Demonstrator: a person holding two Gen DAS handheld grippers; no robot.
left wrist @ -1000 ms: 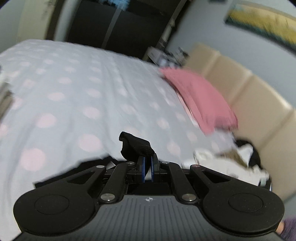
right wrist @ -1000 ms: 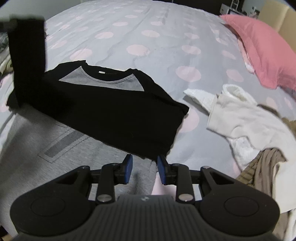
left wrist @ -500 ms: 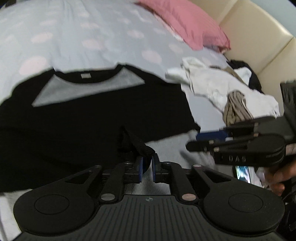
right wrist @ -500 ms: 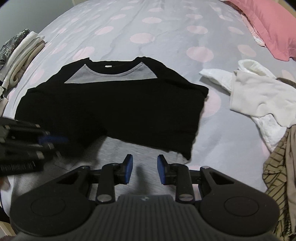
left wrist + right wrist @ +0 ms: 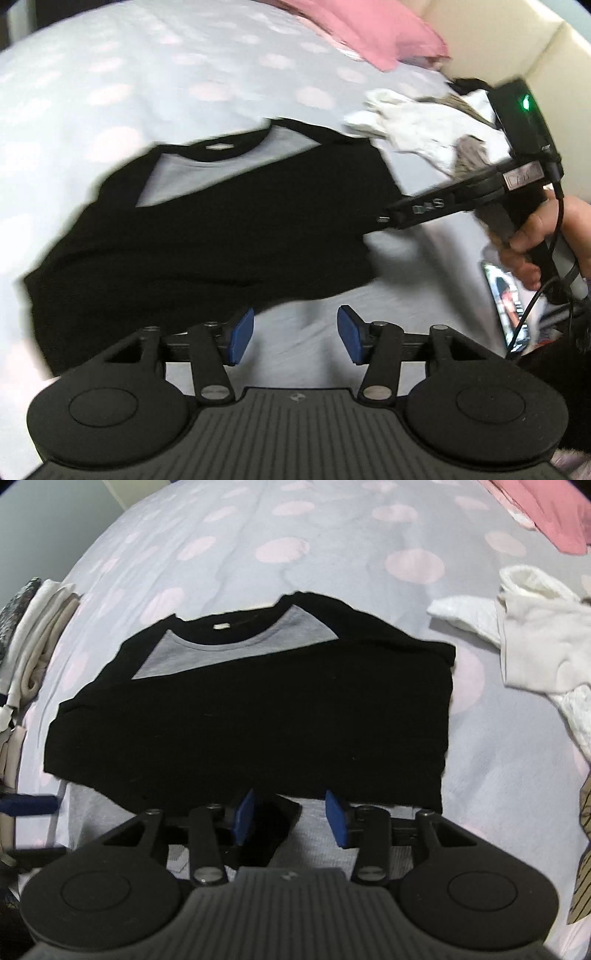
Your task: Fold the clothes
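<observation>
Reading "DAS", right gripper [image 5: 384,219] meets black shirt [image 5: 221,229].

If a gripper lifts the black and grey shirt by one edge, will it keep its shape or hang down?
The black and grey shirt lies flat and thin on the bed, so it would probably droop and unfold. It looks light, and soft cloth may slide when pushed.

Home bedroom, polka-dot bedspread [image 5: 332,572], pink pillow [image 5: 369,29], padded cream headboard [image 5: 498,40], heaped laundry [image 5: 535,635]
</observation>
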